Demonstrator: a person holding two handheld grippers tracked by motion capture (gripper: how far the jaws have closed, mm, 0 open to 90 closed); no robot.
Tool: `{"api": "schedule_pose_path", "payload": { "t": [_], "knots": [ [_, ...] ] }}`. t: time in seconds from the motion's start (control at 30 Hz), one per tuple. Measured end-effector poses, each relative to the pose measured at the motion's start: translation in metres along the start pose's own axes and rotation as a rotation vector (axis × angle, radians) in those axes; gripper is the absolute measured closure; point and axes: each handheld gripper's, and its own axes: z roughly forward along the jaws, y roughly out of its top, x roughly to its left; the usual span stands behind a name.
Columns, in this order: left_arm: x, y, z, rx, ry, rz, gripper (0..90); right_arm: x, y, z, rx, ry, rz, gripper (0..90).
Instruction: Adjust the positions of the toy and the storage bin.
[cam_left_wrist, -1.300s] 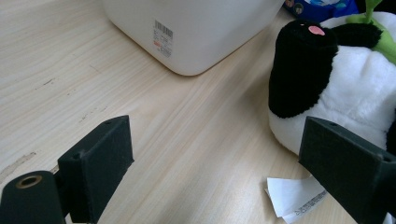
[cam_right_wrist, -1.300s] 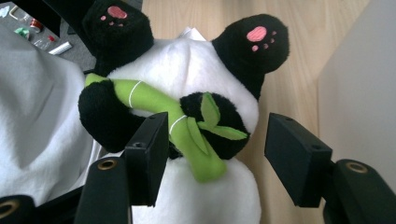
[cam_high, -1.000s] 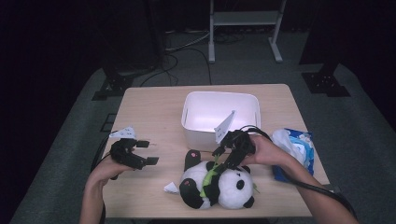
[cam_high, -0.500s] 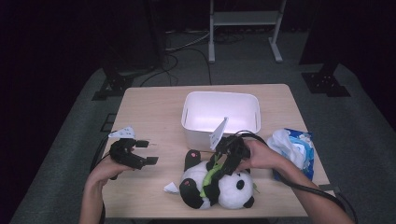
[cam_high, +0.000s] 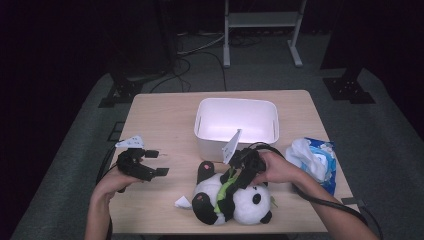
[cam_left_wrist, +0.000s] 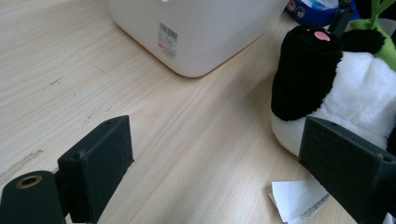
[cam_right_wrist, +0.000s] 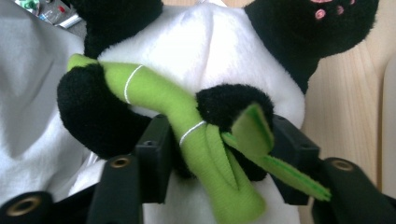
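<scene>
A black-and-white panda plush (cam_high: 242, 205) lies on its back near the table's front edge and hugs a green bamboo stalk (cam_right_wrist: 187, 116). My right gripper (cam_high: 235, 181) points down onto its belly. Its jaws have just been closing, and in the right gripper view (cam_right_wrist: 222, 154) the pads press from both sides on the black paw (cam_right_wrist: 233, 105) and the stalk. My left gripper (cam_high: 156, 163) rests low at the table's left, open with bare wood between its fingers. The left gripper view (cam_left_wrist: 215, 168) looks along them at the panda's foot (cam_left_wrist: 303, 70).
A white plastic bin (cam_high: 235, 102) stands just behind the panda, its near wall (cam_left_wrist: 196, 32) ahead of the left gripper. A blue pack of wipes (cam_high: 312, 157) lies at the right. A white paper tag (cam_high: 181, 202) lies by the panda's foot. Cables trail off the front edge.
My right hand has edged a little left over the panda, and its jaws have come in on the paw and bamboo. The left hand has kept still.
</scene>
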Motion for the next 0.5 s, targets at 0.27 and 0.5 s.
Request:
{"api": "schedule_pose_path", "payload": {
  "t": [0.27,0.5],
  "knots": [
    [0.0011,-0.0011,-0.0003,-0.006,-0.002,-0.008,8.7,0.0047,0.0013,-0.0027,0.007,-0.015,-0.020,53.6],
    [0.0021,-0.0015,-0.0031,-0.019,-0.005,-0.012,8.7,0.0058,0.0016,-0.0051,0.000,-0.025,-0.027,56.3]
  ]
}}
